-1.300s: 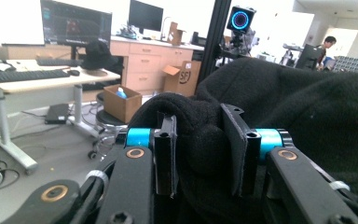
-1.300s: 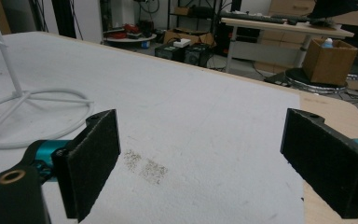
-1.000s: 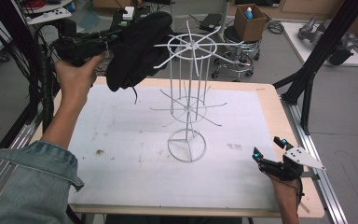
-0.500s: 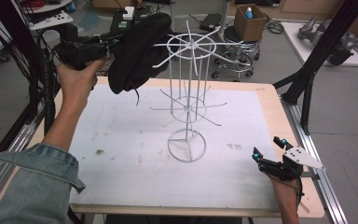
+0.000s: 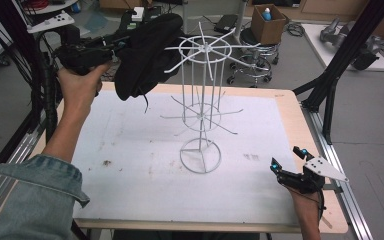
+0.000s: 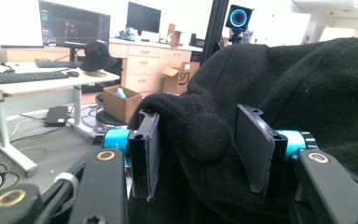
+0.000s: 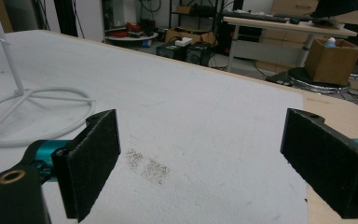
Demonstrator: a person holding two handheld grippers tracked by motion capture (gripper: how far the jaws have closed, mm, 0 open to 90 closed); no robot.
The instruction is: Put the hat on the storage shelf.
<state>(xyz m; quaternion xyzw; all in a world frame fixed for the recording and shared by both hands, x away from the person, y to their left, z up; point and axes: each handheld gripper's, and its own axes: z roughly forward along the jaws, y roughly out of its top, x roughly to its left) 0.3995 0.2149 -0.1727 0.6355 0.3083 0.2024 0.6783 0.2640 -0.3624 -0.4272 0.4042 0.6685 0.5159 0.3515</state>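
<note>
- Black fleece garment: bunched and draped over the left-hand prongs of the rack's top ring, hanging clear above the far-left part of the bench; a thin cord dangles from its lower edge.
- Same garment in the left gripper view: a fold sits between the two pads. The left-hand pad seems to touch the cloth while the right-hand pad stands off it, though the dark fabric makes that contact hard to judge.
- Left claw: held high at the garment's left edge by the person's left hand. Its jaws have just been opening and now stand partly apart, no longer pinching the fold between them.
- White wire rack: upright on a round base near the middle of the bench, with a spoked ring at the top and a second ring of prongs lower down.
- Bench: wooden edge, covered by a white mat with a few dark smudges.
- Right claw: at the near right corner of the bench, low over the mat, jaws spread wide, nothing between the pads.
- Cardboard box: on the floor beyond the bench.
</note>
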